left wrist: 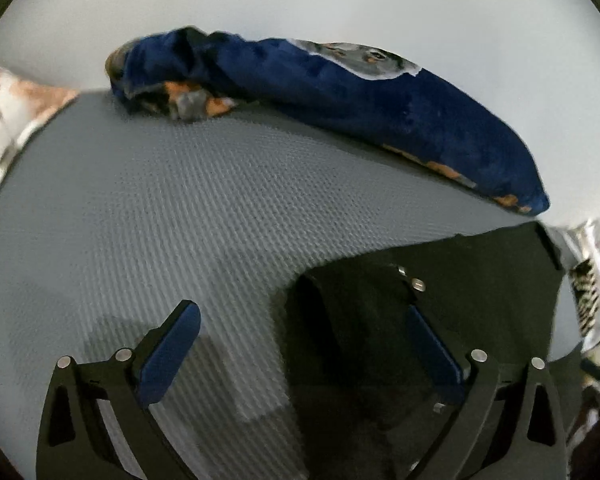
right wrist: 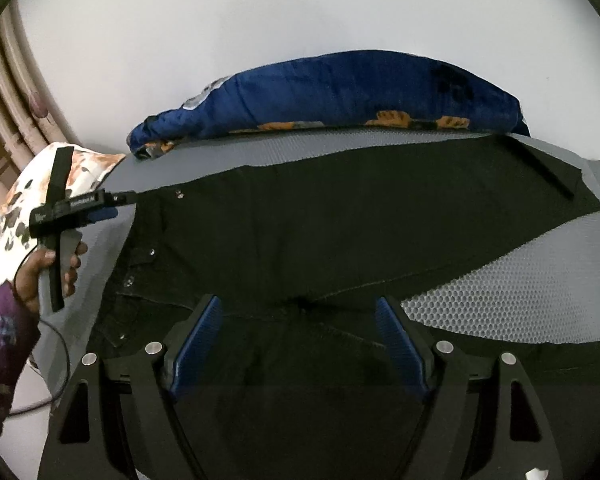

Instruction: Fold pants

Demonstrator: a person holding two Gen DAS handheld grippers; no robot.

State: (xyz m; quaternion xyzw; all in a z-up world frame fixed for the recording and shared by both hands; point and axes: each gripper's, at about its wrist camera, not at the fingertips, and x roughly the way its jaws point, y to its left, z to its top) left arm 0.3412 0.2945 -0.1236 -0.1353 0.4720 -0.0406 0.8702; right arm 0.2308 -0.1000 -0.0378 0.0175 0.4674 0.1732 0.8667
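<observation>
Black pants (right wrist: 340, 220) lie spread flat on a grey honeycomb-textured mat (right wrist: 500, 304), waistband with metal rivets to the left, one leg reaching to the far right. My right gripper (right wrist: 298, 302) hangs open just above the crotch area, with nothing between its blue pads. In the left wrist view my left gripper (left wrist: 300, 312) is open at the waistband corner of the pants (left wrist: 460, 280); one finger is over the cloth, the other over bare mat (left wrist: 160, 200). The right wrist view shows the left gripper (right wrist: 118, 205) from the side, held by a hand (right wrist: 40, 272).
A rolled blue blanket (right wrist: 340, 92) with orange and grey print lies along the mat's far edge against a white wall. A floral pillow (right wrist: 20, 208) sits at the left end. A black cable (right wrist: 56, 360) trails below the hand. Bare mat shows right of the pants.
</observation>
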